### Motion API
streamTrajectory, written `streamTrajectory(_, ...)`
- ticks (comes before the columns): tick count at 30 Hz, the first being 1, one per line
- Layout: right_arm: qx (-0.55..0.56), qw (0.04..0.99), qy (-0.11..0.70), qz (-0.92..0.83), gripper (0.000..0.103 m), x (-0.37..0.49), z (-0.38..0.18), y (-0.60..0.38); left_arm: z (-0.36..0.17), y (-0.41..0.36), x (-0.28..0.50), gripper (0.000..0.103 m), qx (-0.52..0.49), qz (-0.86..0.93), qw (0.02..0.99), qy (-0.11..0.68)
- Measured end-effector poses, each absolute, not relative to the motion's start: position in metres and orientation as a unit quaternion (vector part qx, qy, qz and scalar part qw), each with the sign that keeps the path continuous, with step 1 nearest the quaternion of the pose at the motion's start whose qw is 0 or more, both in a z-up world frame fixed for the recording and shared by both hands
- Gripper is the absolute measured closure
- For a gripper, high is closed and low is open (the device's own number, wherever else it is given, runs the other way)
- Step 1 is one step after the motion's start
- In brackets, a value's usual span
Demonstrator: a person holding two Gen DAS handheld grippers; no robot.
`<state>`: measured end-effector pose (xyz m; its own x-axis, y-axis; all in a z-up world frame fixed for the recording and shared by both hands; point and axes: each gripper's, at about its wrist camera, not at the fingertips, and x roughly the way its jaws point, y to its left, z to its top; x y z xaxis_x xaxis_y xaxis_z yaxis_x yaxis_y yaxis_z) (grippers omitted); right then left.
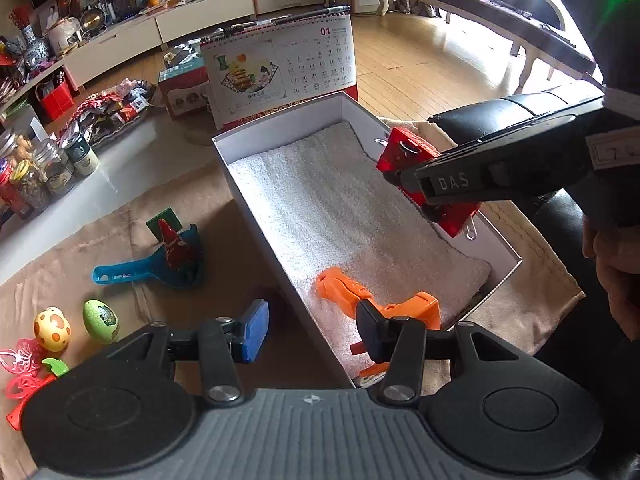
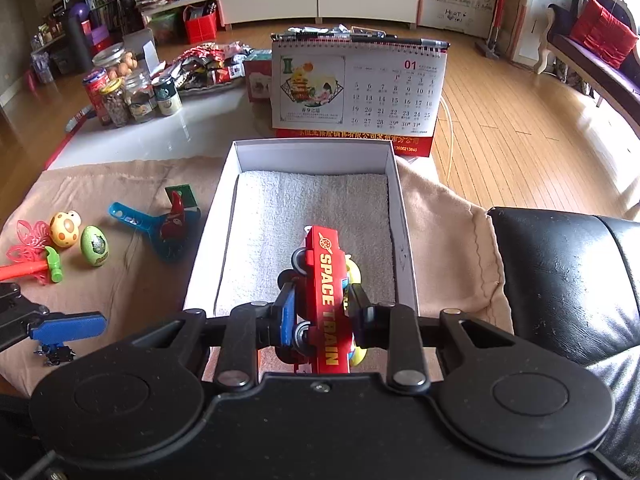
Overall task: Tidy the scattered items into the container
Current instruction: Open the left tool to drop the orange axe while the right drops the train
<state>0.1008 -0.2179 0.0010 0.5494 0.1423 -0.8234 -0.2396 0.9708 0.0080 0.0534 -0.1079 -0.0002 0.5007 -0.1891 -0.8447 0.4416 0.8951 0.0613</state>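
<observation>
Beige cloth covers the tabletop [image 2: 132, 176] under my white box [image 2: 402, 216], towel-lined. My right claw [image 2: 322, 312] is clenched on the red toy train [image 2: 328, 280], poised directly over the box's near half, long axis running along the box. My left claw [image 1: 312, 330] is released, an orange toy [image 1: 344, 290] lying inside beside it.

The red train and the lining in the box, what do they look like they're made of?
Red train: looks like glossy moulded plastic, with a smooth shine and printed yellow lettering. Lining: seemingly white terry cloth like a towel, matte with a looped, nubby texture.
</observation>
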Motion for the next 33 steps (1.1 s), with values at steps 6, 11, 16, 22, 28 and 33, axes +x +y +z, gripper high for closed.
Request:
streamTrajectory(6, -0.064, 0.873, 0.473, 0.097, 0.073, 0.122, -0.006, -0.212, -0.005, -0.113, 0.055, 0.053, 0.142, -0.186, 0.852, 0.469)
streamTrajectory(11, -0.066, 0.868, 0.482, 0.093, 0.073, 0.133, -0.011, -0.209, -0.008, -0.115, 0.056, 0.052, 0.144, -0.188, 0.848, 0.474)
streamTrajectory(16, -0.064, 0.864, 0.49, 0.097, 0.073, 0.136, -0.017, -0.207, -0.008, -0.116, 0.057, 0.049, 0.147, -0.188, 0.847, 0.475)
streamTrajectory(22, -0.053, 0.869, 0.482, 0.097, 0.068, 0.135, -0.013, -0.21, -0.011, -0.118, 0.057, 0.049, 0.15, -0.187, 0.845, 0.478)
streamTrajectory(28, -0.038, 0.875, 0.471, 0.106, 0.066, 0.13, -0.006, -0.213, -0.012, -0.118, 0.057, 0.047, 0.155, -0.183, 0.845, 0.477)
streamTrajectory(33, -0.036, 0.878, 0.465, 0.112, 0.064, 0.126, -0.001, -0.213, -0.013, -0.118, 0.057, 0.046, 0.156, -0.182, 0.844, 0.479)
